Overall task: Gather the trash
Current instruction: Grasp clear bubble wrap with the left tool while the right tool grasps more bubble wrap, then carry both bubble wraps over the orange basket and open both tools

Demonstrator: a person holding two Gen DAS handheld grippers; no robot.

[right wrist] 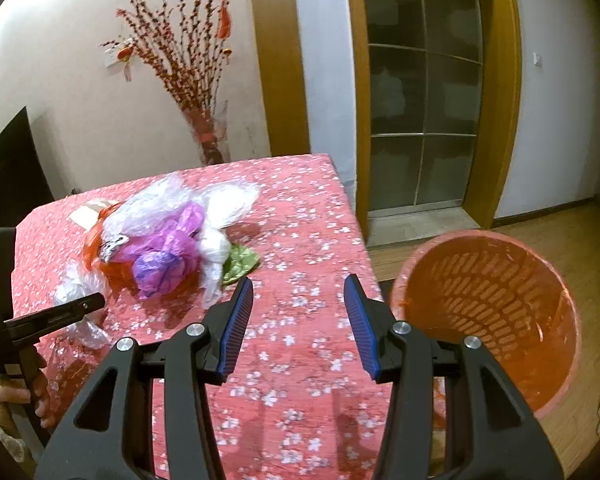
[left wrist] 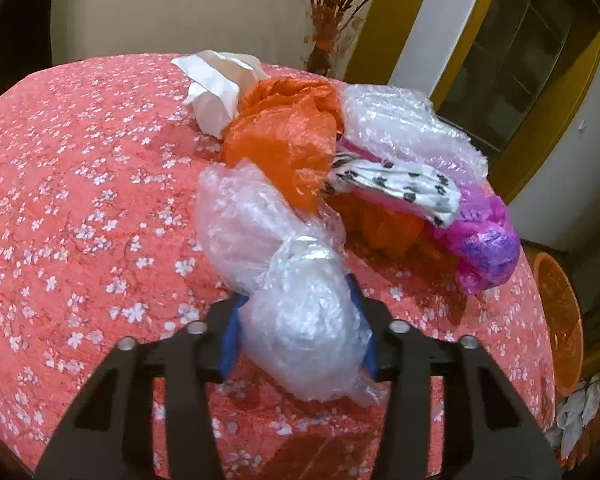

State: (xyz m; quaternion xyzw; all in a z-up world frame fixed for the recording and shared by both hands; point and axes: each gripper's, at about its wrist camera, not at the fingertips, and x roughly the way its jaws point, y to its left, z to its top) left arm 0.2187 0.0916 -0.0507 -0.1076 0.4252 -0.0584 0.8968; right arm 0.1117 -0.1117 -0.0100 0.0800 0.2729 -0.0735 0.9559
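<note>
Clear bubble wrap (left wrist: 304,320) filled the near view of the left claw (left wrist: 300,316), whose blue pads were pressed against either side of the wad, gripping it just above the worktop (left wrist: 80,200) with its pink blossom cloth. Beyond it, toward the far right, lay the rest of the trash in one touching heap: an orange plastic bag (left wrist: 288,132), white crumpled paper (left wrist: 216,92), a second sheet of bubble wrap (left wrist: 404,124), a spotted white wrapper (left wrist: 400,184) and a magenta bag (left wrist: 484,244). The right claw (right wrist: 300,320) hung wide, holding nothing, over the worktop's near right part. To its right, off the worktop's edge, stood an orange slotted bin (right wrist: 492,312) on the wooden floor (right wrist: 572,224).
</note>
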